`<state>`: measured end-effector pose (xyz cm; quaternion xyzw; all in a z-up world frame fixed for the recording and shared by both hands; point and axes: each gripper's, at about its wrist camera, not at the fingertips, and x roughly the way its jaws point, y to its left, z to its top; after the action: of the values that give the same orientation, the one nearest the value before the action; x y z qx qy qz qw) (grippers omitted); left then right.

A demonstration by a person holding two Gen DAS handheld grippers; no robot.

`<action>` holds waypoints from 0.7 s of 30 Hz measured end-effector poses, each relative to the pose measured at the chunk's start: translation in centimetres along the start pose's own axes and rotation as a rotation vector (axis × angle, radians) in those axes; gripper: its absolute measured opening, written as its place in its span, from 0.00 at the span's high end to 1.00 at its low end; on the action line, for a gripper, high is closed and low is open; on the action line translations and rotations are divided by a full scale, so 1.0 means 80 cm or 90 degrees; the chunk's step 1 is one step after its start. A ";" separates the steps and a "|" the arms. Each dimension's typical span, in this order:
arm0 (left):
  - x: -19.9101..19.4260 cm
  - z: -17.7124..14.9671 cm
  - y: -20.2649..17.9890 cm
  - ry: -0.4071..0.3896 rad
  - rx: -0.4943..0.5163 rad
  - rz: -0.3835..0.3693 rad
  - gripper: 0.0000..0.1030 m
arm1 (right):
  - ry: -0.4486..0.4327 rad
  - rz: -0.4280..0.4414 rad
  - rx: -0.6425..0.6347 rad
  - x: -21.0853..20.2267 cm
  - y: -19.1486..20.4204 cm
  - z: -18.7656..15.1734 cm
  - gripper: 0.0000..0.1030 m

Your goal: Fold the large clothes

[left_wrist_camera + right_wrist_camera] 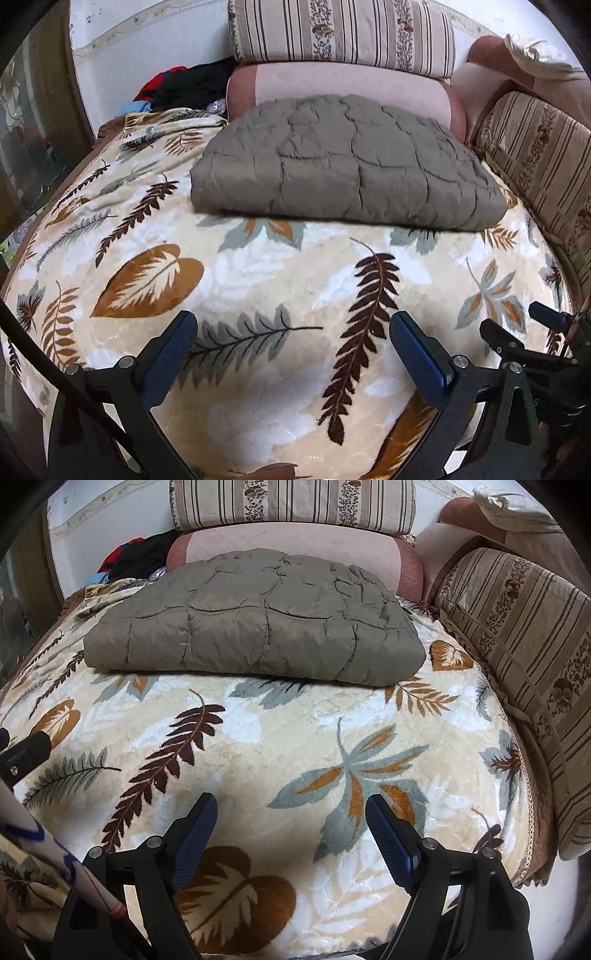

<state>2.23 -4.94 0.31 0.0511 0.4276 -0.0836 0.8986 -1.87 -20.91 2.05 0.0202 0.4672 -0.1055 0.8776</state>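
Note:
An olive-grey quilted garment (343,162) lies folded into a flat rectangle on the leaf-patterned blanket (258,269), at the far side against the cushions. It also shows in the right wrist view (255,624). My left gripper (293,328) is open and empty, hovering over the blanket well short of the garment. My right gripper (291,808) is open and empty too, over the blanket (295,738) near its front. The right gripper's fingers (546,317) show at the right edge of the left wrist view.
Striped floral cushions (343,33) and a pink bolster (351,88) stand behind the garment. Another striped cushion (524,635) lines the right side. A pile of dark and red clothes (184,88) lies at the back left by the white wall.

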 end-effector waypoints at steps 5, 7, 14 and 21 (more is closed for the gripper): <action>0.011 -0.003 -0.004 0.021 0.005 -0.007 0.00 | 0.010 -0.007 0.006 0.007 -0.003 0.001 0.17; 0.016 -0.003 -0.005 0.029 0.006 -0.010 0.00 | 0.016 -0.010 0.009 0.010 -0.004 0.001 0.17; 0.034 -0.006 -0.004 0.059 -0.001 -0.019 0.00 | 0.036 -0.018 0.019 0.023 -0.006 0.003 0.17; 0.047 -0.007 -0.004 0.080 -0.008 -0.033 0.00 | 0.046 -0.021 0.018 0.033 -0.006 0.006 0.16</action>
<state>4.13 -5.54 -2.97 0.0398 0.4849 -0.1005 0.8679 -0.18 -21.89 0.17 0.0283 0.4974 -0.1257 0.8579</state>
